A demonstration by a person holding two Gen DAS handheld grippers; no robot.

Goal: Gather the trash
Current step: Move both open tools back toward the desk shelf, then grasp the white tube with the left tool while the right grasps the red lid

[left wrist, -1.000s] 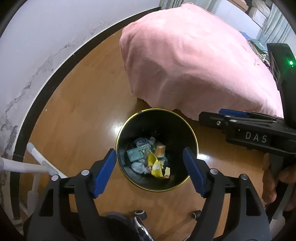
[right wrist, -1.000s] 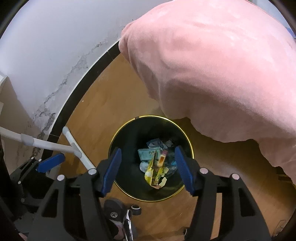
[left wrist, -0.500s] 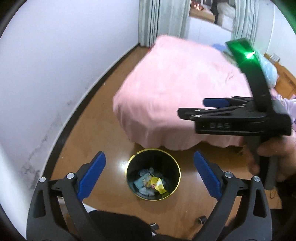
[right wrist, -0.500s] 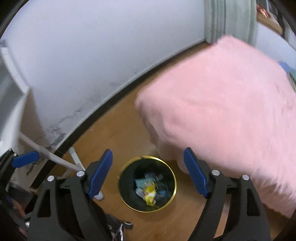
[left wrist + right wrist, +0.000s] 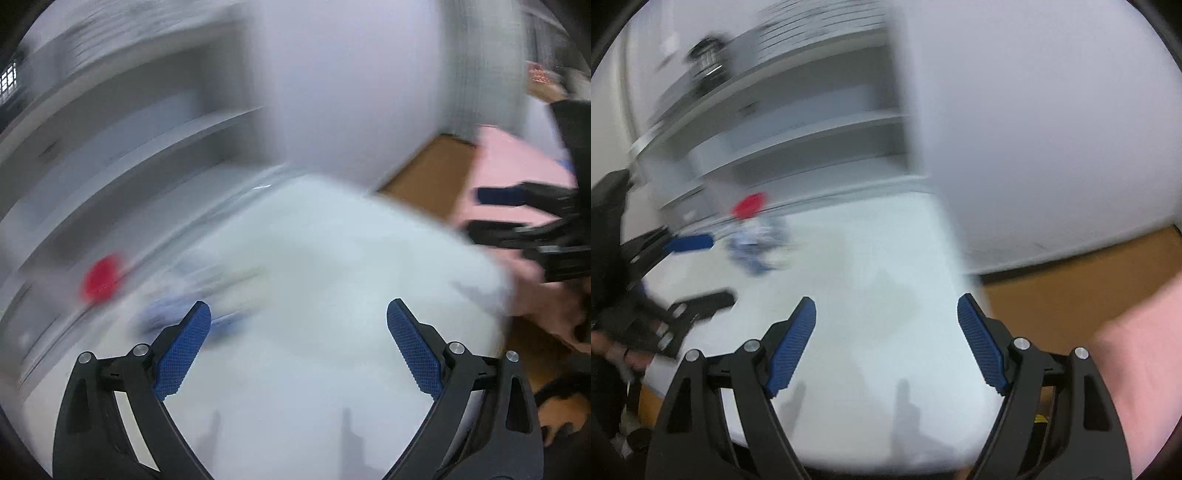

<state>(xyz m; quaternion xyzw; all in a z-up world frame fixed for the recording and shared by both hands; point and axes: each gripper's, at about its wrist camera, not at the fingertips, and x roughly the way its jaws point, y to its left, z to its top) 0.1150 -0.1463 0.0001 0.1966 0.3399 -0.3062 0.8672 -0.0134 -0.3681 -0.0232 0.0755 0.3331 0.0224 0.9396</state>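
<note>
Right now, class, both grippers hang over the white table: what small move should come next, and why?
Probably ease the left gripper forward and left toward the blurred blue-and-white litter beside the red round thing at the far side of the white table. Both it and the right gripper are open and empty, and that litter is the only loose item visible there. Blur hides what it is.

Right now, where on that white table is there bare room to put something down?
The near half of the white table is bare, from the grippers' side across to its edge by the wooden floor. It is crowded at the far left, by the shelves: a red thing and a blurred blue-and-white heap lie there.
</note>
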